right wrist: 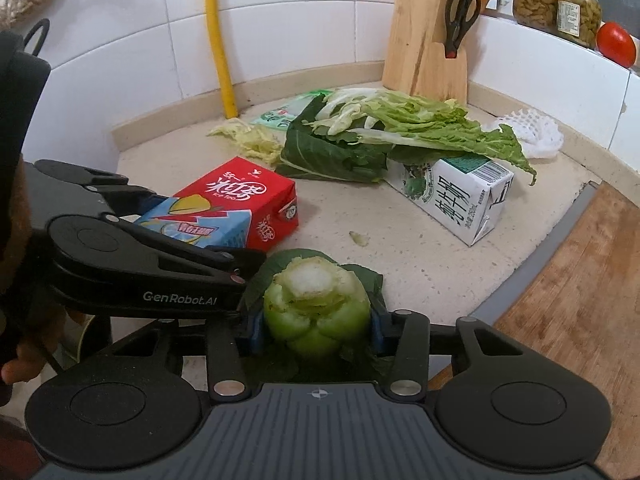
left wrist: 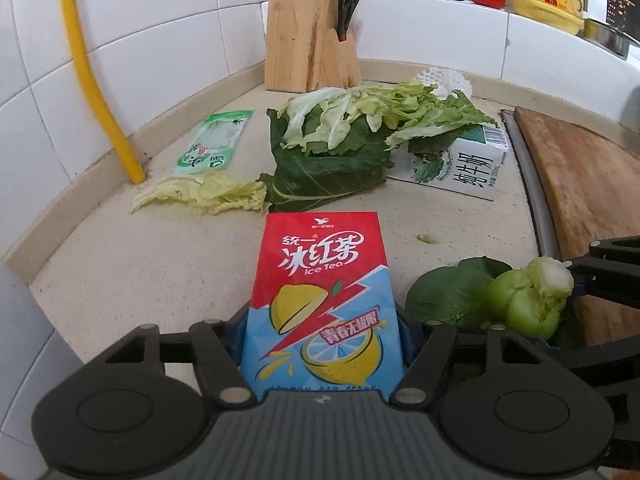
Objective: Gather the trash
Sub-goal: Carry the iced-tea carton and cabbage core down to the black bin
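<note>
- Left tongs (left wrist: 322, 344) pinch the red-and-blue ice tea carton (left wrist: 320, 300), long axis running up-frame.
- Right tongs (right wrist: 316, 330) pinch the green cut vegetable stump (right wrist: 316, 308).
- White milk carton (right wrist: 460, 200) lies upper right, nearer the right tongs.

Both wrist views low, close, facing counter corner; share ice tea carton (left wrist: 320, 300), knife block (right wrist: 424, 36).
</note>
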Available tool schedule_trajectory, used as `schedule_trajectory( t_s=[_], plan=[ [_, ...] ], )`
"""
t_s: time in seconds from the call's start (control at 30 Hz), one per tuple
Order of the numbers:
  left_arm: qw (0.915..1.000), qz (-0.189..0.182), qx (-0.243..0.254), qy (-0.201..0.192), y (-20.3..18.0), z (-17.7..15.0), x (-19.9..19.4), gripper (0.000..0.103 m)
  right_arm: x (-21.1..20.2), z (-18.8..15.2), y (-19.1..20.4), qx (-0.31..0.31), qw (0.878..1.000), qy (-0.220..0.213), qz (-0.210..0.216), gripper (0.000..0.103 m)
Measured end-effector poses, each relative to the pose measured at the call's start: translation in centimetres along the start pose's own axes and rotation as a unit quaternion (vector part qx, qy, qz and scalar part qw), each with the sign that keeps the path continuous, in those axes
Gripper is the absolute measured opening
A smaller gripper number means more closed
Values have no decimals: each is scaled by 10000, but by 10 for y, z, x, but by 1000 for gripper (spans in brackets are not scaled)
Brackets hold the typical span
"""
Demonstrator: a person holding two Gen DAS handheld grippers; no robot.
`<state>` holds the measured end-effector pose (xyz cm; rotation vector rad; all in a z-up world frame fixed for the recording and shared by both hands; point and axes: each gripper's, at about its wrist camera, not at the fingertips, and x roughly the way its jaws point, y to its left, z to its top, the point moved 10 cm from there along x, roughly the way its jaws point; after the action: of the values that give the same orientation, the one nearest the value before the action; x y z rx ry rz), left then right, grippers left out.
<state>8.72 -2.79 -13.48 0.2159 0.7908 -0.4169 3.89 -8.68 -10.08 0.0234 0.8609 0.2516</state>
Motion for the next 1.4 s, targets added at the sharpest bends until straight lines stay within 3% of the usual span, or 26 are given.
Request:
schedule_trajectory(
  t_s=[0.5,1.13,1.4],
  plan=[
    [9987,186,-197,-421,8,15,-33,60,-23,17,7,72,9994,-297,130,53],
    [9963,386,-563,-525,28,1,-51,60,-26,21,31,-120,9990,-326,266,53],
    [9923,663,-925,-486,58,-21,-65,60,-21,23,61,-401,9976,-264,503,53]
  ],
)
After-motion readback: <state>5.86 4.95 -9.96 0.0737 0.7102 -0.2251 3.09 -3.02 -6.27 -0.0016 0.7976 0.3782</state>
